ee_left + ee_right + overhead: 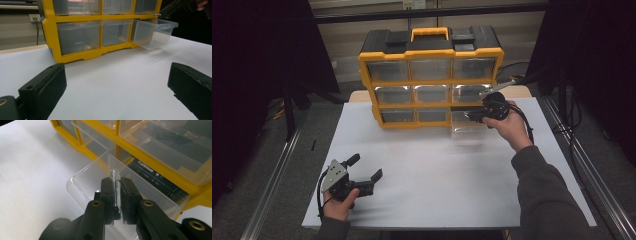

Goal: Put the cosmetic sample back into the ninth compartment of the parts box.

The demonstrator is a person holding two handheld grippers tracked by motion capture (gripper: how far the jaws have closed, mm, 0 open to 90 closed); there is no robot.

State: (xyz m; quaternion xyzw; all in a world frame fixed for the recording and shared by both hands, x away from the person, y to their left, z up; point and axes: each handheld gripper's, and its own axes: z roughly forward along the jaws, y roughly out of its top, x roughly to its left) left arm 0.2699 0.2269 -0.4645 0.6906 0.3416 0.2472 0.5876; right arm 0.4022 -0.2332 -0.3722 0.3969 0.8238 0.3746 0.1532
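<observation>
Your right gripper is clamped on the front wall of the clear drawer, pulled out of the yellow organizer just beyond it. Your left gripper rests wide open, holding nothing, well short of the organizer.

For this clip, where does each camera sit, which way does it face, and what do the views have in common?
High view: above the person's side, looking forward and down at the white table; forearms, left gripper and right gripper.
Left gripper view: low on the table, facing the yellow organizer; own jaws apart.
Right gripper view: close above the clear drawer, jaws clamping its front wall.
All views share organizer and drawer.
</observation>
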